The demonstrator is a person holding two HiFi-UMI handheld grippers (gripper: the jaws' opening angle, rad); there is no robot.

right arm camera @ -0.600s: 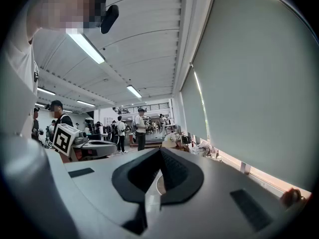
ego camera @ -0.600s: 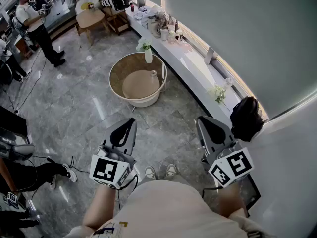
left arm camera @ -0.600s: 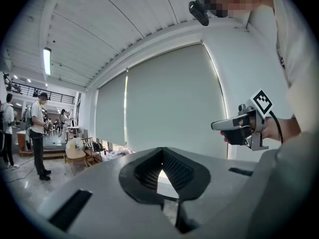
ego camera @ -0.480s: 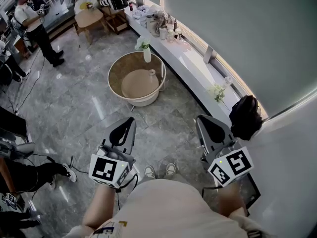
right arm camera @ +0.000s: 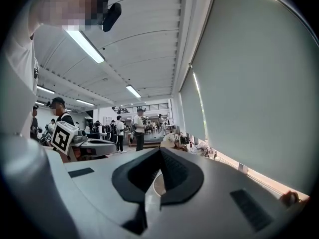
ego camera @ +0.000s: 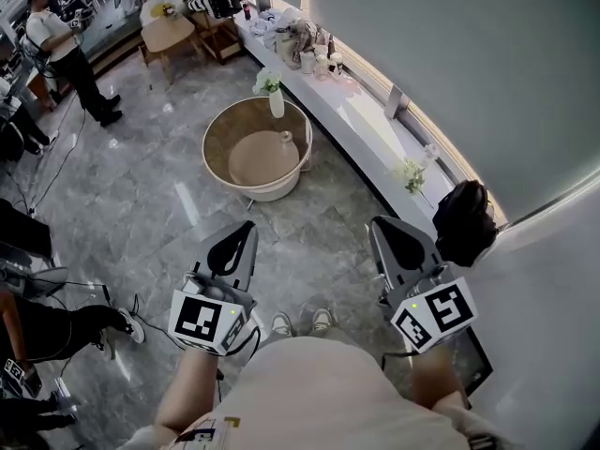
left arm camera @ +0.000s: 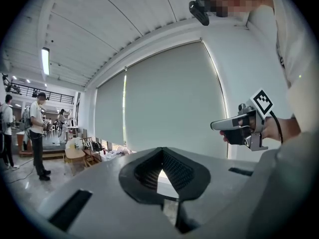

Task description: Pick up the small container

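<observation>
A round, low, raised-rim table [ego camera: 217, 129] stands on the marble floor ahead of me. On it sit a small beige jar [ego camera: 288, 140] and, at the far rim, a white vase with flowers [ego camera: 276, 102]. My left gripper [ego camera: 247, 227] and right gripper [ego camera: 376, 223] are held side by side at waist height, well short of the table. Both point forward, nearly level. In the left gripper view the left gripper's [left arm camera: 162, 150] jaws meet with nothing between them. The right gripper's [right arm camera: 160, 150] jaws are likewise closed and empty in its own view.
A long white ledge [ego camera: 361, 120] runs along the window on the right, carrying cups, jars and a small plant [ego camera: 411, 175]. A black bag [ego camera: 463, 219] lies on it near my right hand. A person [ego camera: 61, 45] stands far left by a wooden table [ego camera: 171, 33]. Cables and someone's legs [ego camera: 70, 326] lie at my left.
The head view has drifted slightly, so the round table sits a little further up and left. Both grippers keep the same pose and stay shut.
</observation>
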